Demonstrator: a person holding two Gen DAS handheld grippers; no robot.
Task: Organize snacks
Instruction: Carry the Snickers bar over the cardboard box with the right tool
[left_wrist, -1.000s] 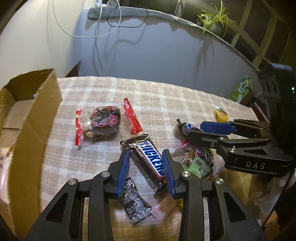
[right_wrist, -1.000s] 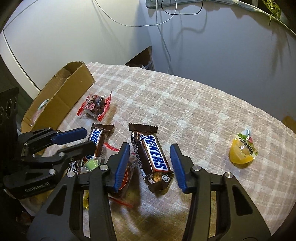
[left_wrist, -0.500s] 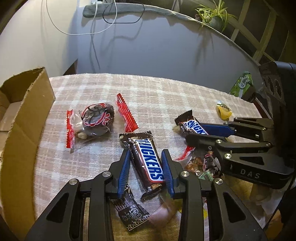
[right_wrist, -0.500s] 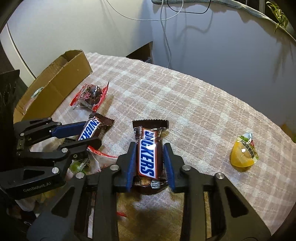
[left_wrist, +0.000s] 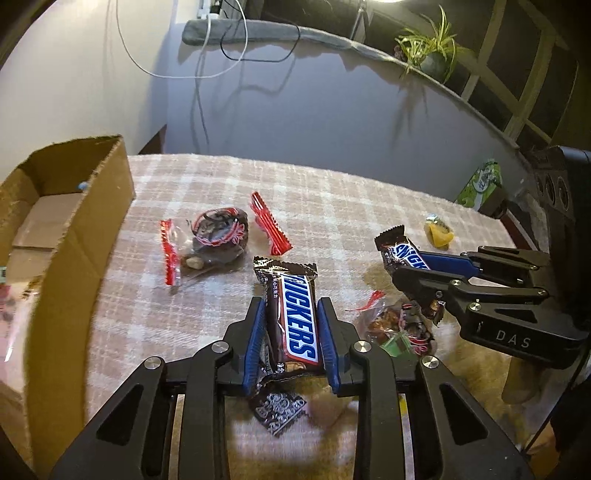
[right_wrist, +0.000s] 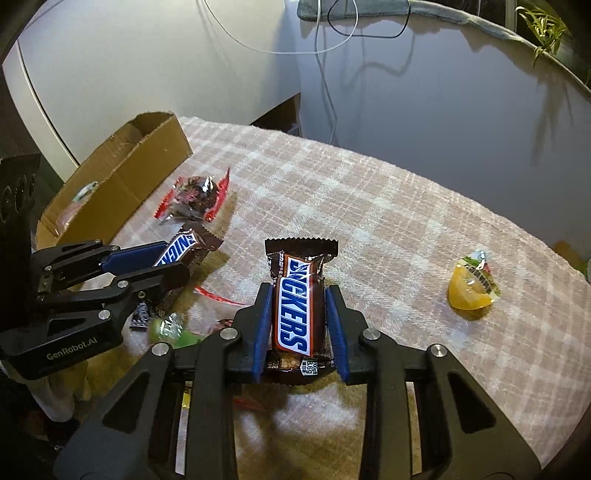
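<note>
Both Snickers bars now pinched and lifted off bench since a second ago, when claws stood open around them. Left Snickers bar (left_wrist: 293, 314) clamped across its width in left claw (left_wrist: 291, 332), long axis running straight out along fingers. Right Snickers bar (right_wrist: 295, 310) held same way in right claw (right_wrist: 300, 325). Both claws closed down to bar width. Cardboard box (left_wrist: 74, 229) lies to left; left claw nearer, so judging that bar goes in first. Red-edged snack bag (left_wrist: 218, 240) and yellow jelly cup (right_wrist: 471, 288) on checked bench (right_wrist: 369, 206) unsorted.
</note>
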